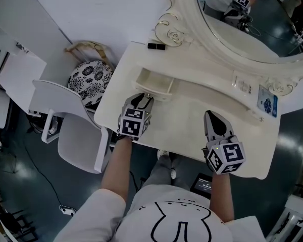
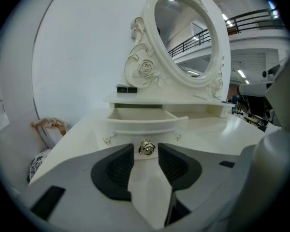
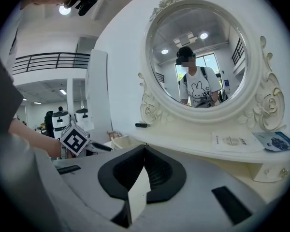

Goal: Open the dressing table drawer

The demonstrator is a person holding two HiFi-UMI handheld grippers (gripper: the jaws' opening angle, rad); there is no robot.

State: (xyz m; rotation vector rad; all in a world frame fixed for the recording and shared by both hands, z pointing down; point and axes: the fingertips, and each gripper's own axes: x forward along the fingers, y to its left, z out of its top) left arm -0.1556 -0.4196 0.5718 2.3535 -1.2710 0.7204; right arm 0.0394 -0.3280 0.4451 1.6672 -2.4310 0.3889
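The white dressing table [image 1: 192, 116] has its left small drawer [image 1: 154, 82] pulled out, and its inside shows bare. My left gripper [image 1: 143, 101] is at the drawer front, open. The metal rose knob [image 2: 146, 148] sits between the fingertips [image 2: 131, 151] with a small gap on each side. My right gripper [image 1: 212, 116] hovers over the tabletop right of centre, shut with nothing in it. In the right gripper view the pads [image 3: 157, 170] meet, and the left gripper's marker cube [image 3: 75, 139] shows at the left next to the drawer [image 3: 120, 141].
An oval mirror [image 1: 252, 24] in a carved white frame stands at the back. A small black tube [image 1: 156, 46] lies on the shelf at the mirror's left foot, with a leaflet [image 1: 241, 83] and a blue card [image 1: 266, 104] to the right. A white chair [image 1: 65, 120] and a patterned stool [image 1: 91, 79] stand left of the table.
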